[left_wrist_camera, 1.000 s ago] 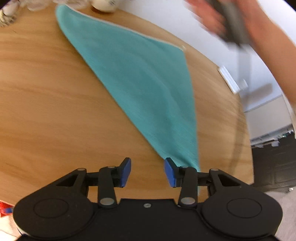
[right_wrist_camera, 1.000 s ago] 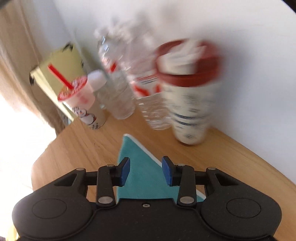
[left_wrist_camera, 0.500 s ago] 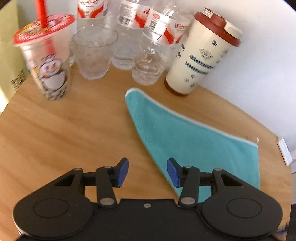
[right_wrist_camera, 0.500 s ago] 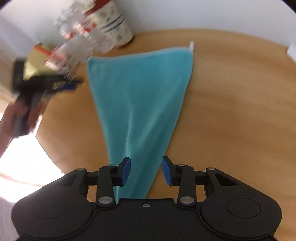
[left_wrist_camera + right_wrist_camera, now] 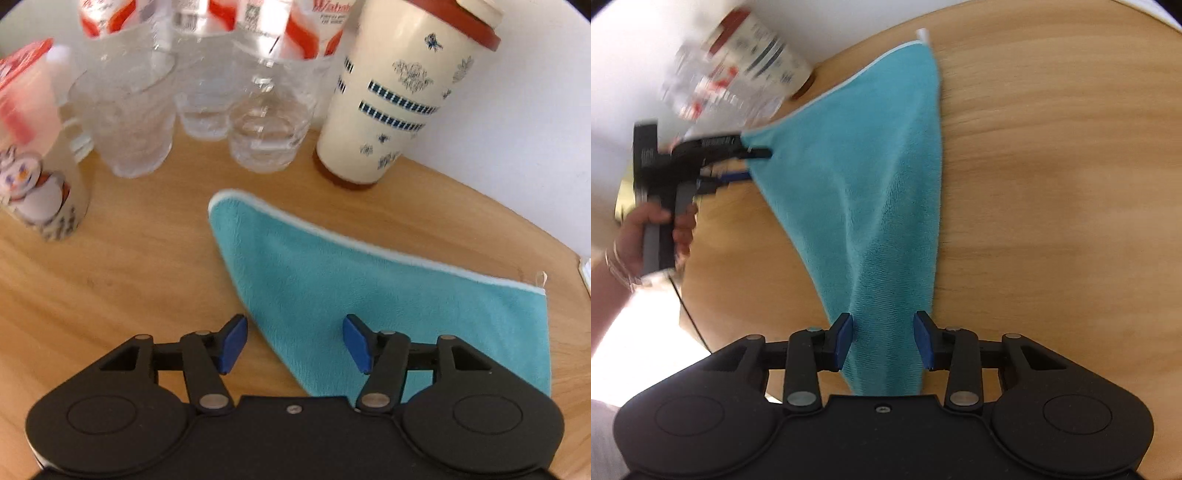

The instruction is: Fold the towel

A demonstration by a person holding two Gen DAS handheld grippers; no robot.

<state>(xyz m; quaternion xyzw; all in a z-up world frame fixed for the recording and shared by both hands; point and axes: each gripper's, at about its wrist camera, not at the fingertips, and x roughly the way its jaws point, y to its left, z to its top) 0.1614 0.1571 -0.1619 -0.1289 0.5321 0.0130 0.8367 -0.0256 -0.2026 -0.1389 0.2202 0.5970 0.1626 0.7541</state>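
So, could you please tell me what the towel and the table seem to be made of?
Towel: probably microfibre or fleece, matte teal, fuzzy nap with a pale stitched hem. Table: wood or wood-look laminate, smooth light finish with visible grain streaks.

Round wooden table [image 5: 110, 280] against a seemingly white wall [image 5: 535, 110].

both grippers' fingers [image 5: 231, 344] apart, empty

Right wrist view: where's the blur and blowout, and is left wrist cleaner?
Right wrist: bottles and hand motion-smeared, lower-left window area blown out, towel sharp. Left wrist: snowman cup and glass soft, tumbler fairly crisp; fisheye bends the table edge.
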